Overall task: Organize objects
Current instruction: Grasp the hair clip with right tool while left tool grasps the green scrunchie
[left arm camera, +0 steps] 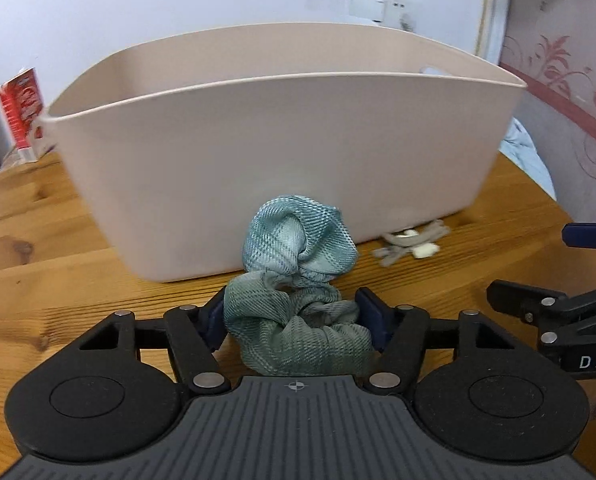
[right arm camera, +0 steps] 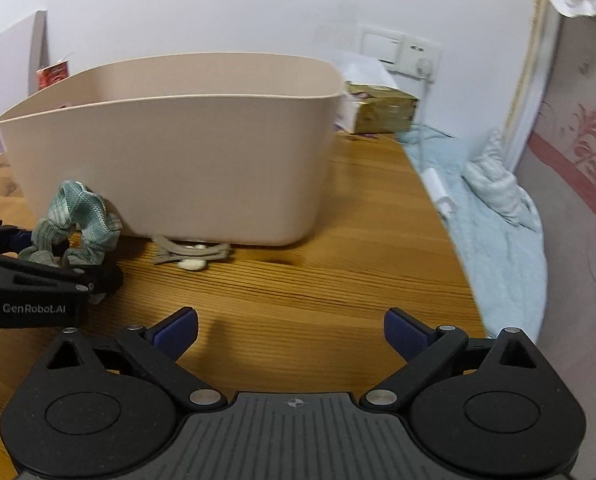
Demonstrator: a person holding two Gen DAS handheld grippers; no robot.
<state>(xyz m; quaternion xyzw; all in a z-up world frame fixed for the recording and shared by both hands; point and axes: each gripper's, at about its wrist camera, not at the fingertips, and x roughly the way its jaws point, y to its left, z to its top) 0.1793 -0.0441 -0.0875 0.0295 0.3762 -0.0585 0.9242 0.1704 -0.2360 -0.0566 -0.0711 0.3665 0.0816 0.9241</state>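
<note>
Scrunchie (green) in left tool, outside seemingly empty bin.

A red carton and a gold box stand on the wooden table.

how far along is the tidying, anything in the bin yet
Nothing shows as done: the beige bin's inside is hidden from both views. In hand: the left gripper grips the green scrunchie in front of the bin. Left: the grey hair tie lies on the table by the bin; the right gripper is open, empty.
</note>
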